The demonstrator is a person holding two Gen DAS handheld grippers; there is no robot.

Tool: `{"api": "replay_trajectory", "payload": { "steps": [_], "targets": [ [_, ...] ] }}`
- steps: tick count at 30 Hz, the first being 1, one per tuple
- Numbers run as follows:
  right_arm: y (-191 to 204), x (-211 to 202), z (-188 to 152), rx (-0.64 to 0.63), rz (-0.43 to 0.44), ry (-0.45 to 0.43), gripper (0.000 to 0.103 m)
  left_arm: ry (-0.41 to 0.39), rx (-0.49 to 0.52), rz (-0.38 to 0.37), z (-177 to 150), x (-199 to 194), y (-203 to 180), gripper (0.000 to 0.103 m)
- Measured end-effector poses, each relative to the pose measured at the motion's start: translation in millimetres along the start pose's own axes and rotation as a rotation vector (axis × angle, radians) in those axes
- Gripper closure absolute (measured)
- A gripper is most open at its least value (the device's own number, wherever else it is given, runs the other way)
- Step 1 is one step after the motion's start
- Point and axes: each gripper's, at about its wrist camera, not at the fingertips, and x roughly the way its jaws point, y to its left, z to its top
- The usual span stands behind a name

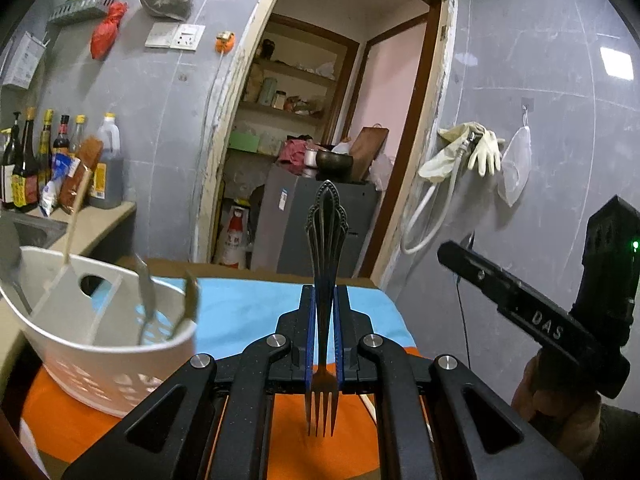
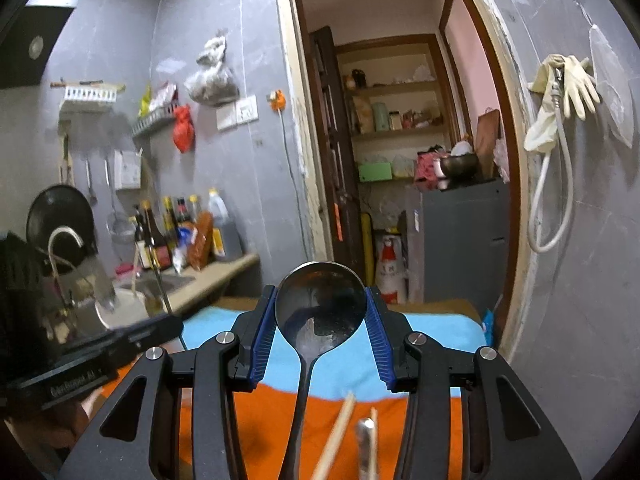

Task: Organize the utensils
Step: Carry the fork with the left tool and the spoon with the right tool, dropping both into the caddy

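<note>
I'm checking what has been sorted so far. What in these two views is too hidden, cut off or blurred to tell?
- Left wrist view: the white utensil caddy is motion-blurred; its utensils can't be identified, and the picture's left edge cuts it off.
- Right wrist view: the chopsticks are blurred and cut off by the bottom edge.
- Right wrist view: the spoon handle runs off the bottom edge between the tool's arms.

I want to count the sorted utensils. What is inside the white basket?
The white basket holds several upright utensils, blurred, among them a pale stick-like handle. Dividers split it. Its wall hides their lower ends and the bottom.
</note>
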Motion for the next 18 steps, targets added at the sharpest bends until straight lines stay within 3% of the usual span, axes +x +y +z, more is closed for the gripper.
{"api": "replay_trajectory", "payload": {
  "steps": [18],
  "targets": [
    [108, 32, 63, -0.010, 0.128, -0.148, 0.062, -0.123, -0.018, 0.117, 91, -95, 75, 0.097]
  ]
}}
